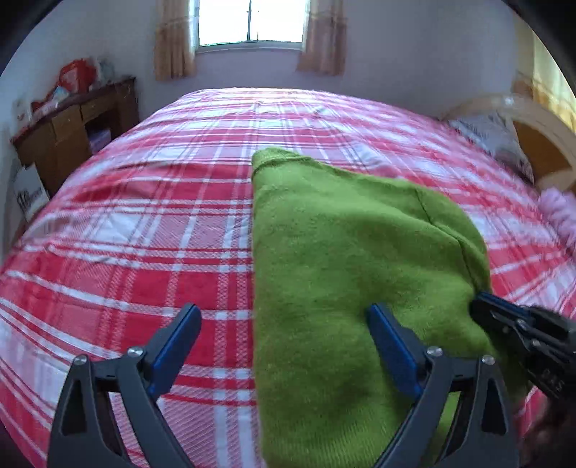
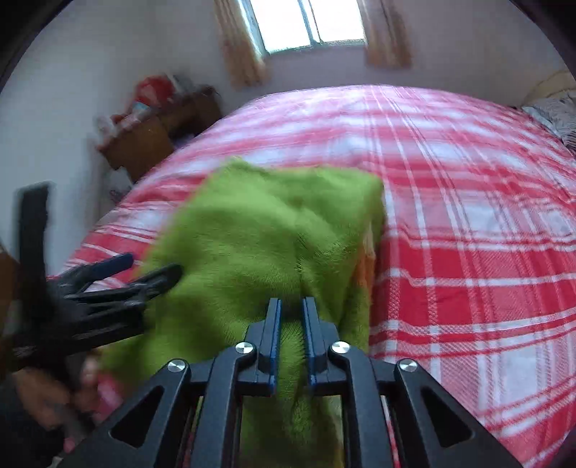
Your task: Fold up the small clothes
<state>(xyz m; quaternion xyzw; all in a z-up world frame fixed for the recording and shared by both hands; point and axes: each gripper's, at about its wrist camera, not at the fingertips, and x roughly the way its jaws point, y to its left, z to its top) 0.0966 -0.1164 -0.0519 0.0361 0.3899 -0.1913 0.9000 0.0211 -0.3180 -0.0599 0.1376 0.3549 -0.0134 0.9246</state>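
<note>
Left wrist view showed the left tool (image 1: 284, 345) with its jaws spread wide, gripping nothing: one finger stood over the red plaid bedspread (image 1: 126, 234), the other over the green knitted garment (image 1: 342, 252), whose straight folded edge ran between them. The garment lay on the bed directly ahead of this tool and off to its right, its narrow end reaching away toward the window (image 1: 252, 21). At this tool's right, the right tool (image 1: 482, 306) came in with its tips at the garment's near right edge.

Right wrist view showed the left tool (image 2: 151, 266) out to the left, its open tips at the garment's (image 2: 252, 234) left side with a hand (image 2: 39, 392) behind it, blurred. Straight ahead, the right tool (image 2: 291, 306) had its jaws drawn nearly together on a raised pleat of the green knit, so it was clamped on the garment. The cloth bulged up ahead of this tool, and a paler lining showed at its right edge; bare bedspread (image 2: 468, 252) stretched to the right.

By my reading, the step in hand was a fold midway: the right tool carried a pinched edge while the left had let go. The next move probably called for the left tool to take a fresh hold on the near left edge, so both could lay the fold over evenly.

Both tools pointed forward and steeply downward at the bed, held side by side and close together.
</note>
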